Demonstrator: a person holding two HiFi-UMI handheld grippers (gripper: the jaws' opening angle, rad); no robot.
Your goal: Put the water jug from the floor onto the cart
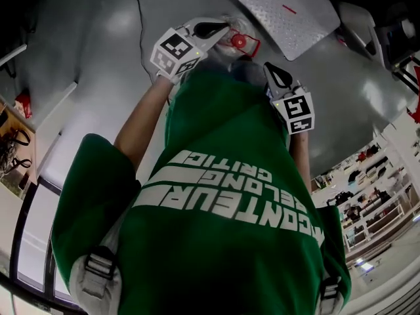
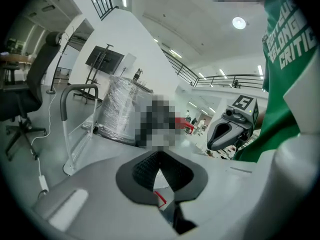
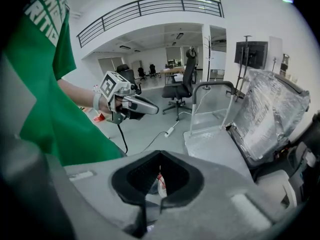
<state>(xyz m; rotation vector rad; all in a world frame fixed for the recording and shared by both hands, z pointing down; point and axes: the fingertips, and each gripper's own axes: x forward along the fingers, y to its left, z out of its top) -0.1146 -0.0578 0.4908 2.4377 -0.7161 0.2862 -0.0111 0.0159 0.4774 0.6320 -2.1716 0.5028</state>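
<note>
The water jug (image 1: 237,42) is clear plastic with a red cap. It shows in the head view between the two gripper tips, mostly hidden by my green shirt. My left gripper (image 1: 222,27) is shut, its tip right beside the cap. My right gripper (image 1: 270,69) is shut too, on the jug's right. Clear plastic with a red label (image 3: 159,181) shows through the gap under the right gripper's pads, and a red line (image 2: 159,198) shows under the left's. I cannot tell whether either gripper holds the jug. The cart's metal deck (image 1: 282,5) lies just beyond.
The cart has a grey tube handle (image 3: 212,85) and carries a bulky thing wrapped in plastic film (image 3: 270,111). Office chairs (image 3: 182,84) stand behind. A white cable with a power strip (image 3: 170,130) lies on the floor beside the cart. Shelves (image 1: 367,195) show at the right.
</note>
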